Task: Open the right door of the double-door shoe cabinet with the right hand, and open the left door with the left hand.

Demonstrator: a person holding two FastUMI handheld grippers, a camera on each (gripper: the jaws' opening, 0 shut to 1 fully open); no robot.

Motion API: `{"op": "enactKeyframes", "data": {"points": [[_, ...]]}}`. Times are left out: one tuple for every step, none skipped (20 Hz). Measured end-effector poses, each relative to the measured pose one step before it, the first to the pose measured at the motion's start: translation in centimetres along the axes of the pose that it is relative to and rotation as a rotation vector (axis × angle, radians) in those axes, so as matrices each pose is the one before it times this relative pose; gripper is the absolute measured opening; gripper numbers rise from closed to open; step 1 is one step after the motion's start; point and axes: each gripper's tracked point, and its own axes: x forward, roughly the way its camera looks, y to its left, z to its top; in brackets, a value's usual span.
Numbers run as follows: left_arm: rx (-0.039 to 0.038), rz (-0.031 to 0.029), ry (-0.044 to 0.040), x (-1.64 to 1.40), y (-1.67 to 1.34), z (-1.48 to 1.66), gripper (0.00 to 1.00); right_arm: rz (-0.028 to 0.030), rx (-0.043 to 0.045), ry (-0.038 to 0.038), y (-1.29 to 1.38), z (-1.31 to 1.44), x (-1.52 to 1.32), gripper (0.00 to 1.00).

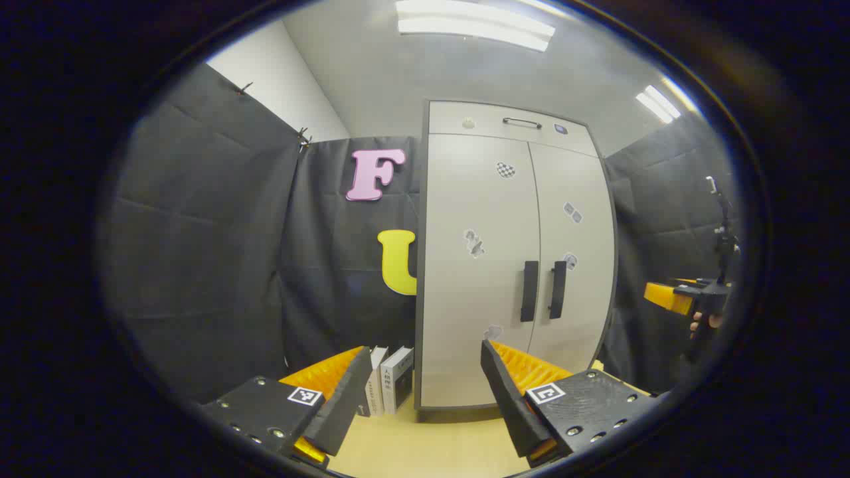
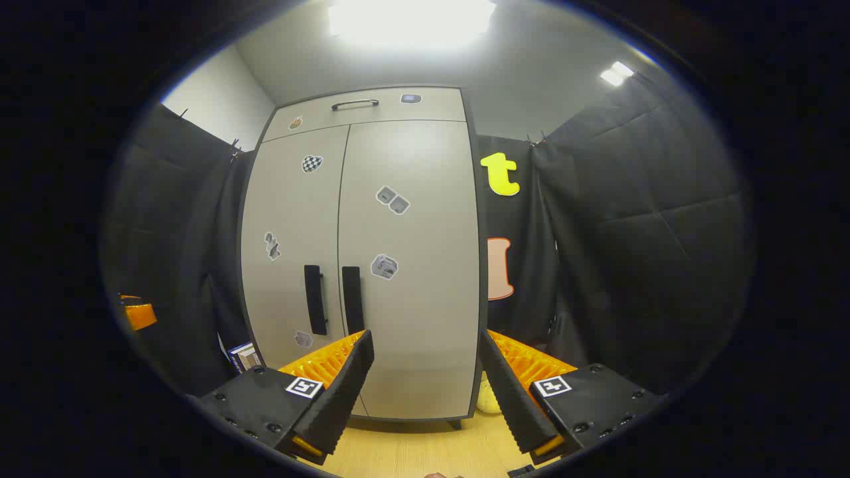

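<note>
Shoe cabinet (image 1: 478, 265) stands upright on the wooden floor (image 1: 425, 445) against the black cloth wall, long axis vertical, front facing both cameras. Pale grey, dark frame.

Both doors shut, flush with each other. Left door (image 2: 292, 252) and right door (image 2: 412, 265) meet at a vertical seam down the middle. Above them a shallow top panel (image 2: 372, 106) with a small horizontal handle.

Two dark bar handles, long axes vertical, side by side at the seam around mid-height: left handle (image 1: 529, 291), right handle (image 1: 558, 289). Apart from each other, neither touched.

Small stickers scattered over both doors.

Books (image 1: 388, 380) stand upright on the floor just left of the cabinet base.

Left gripper (image 1: 425, 355): jaws spread wide, nothing between them, well short of the cabinet, aimed at its left side.

Right gripper (image 2: 425, 345): jaws spread wide, nothing held, aimed at the lower right door, clear of the handles. In the left gripper view it sits far off at the right edge, a hand (image 1: 704, 324) gripping it.
</note>
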Motion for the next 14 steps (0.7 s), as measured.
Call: {"op": "enactKeyframes", "data": {"points": [[-0.00595,0.00305,0.00429,0.026,-0.060,-0.308,0.95,-0.00303,0.00264,0.00538,-0.099,-0.389,0.011,0.99],[-0.00901,0.00251,0.00422,-0.029,0.018,-0.281,0.95,0.00551,0.00009,0.00589,0.068,-0.199,-0.020,0.99],[-0.00908,0.00211,0.00405,-0.059,-0.055,-0.265,0.95,0.00510,0.00359,-0.00108,0.115,-0.026,-0.020,0.99],[-0.00537,0.00505,0.00195,-0.187,0.084,-0.304,0.95,-0.00071,0.00565,-0.00833,0.085,0.347,0.173,0.96],[0.00052,0.00786,-0.00067,-0.188,0.241,-0.090,0.95,-0.01748,-0.00657,0.00090,-0.169,0.018,0.280,0.95],[0.00419,0.00984,-0.00326,-0.367,0.351,-0.068,0.95,-0.01902,-0.01539,0.00725,-0.272,-0.084,0.347,0.99],[0.00359,0.00708,-0.00185,-0.348,0.280,-0.045,0.95,-0.00628,-0.01083,0.01132,0.138,-0.225,0.129,0.99],[-0.00003,0.00352,0.00183,-0.284,0.076,-0.308,0.95,0.00225,0.00235,0.00894,0.314,-0.093,0.147,0.99],[-0.00218,0.00243,0.00665,-0.443,0.093,-0.324,0.95,0.00874,0.00805,0.00574,0.444,-0.080,0.151,0.96],[-0.00083,0.00502,0.00239,-0.364,0.244,-0.360,0.95,0.01061,0.00423,0.00476,0.504,-0.020,0.122,0.96],[-0.00064,0.00597,0.00174,-0.412,0.284,-0.197,0.95,0.01078,-0.00345,0.00766,0.454,-0.300,0.093,0.96],[-0.00159,0.00321,0.00369,-0.347,0.177,-0.223,0.95,0.01030,-0.00761,0.00701,0.462,-0.185,-0.014,0.99],[-0.00214,0.00310,0.00628,-0.301,0.118,-0.236,0.95,0.01302,-0.00475,0.00994,0.495,-0.268,0.156,0.99],[-0.00116,0.00278,0.00399,-0.291,0.180,-0.267,0.95,0.01573,0.00034,0.01051,0.627,-0.124,0.179,0.99]]}}
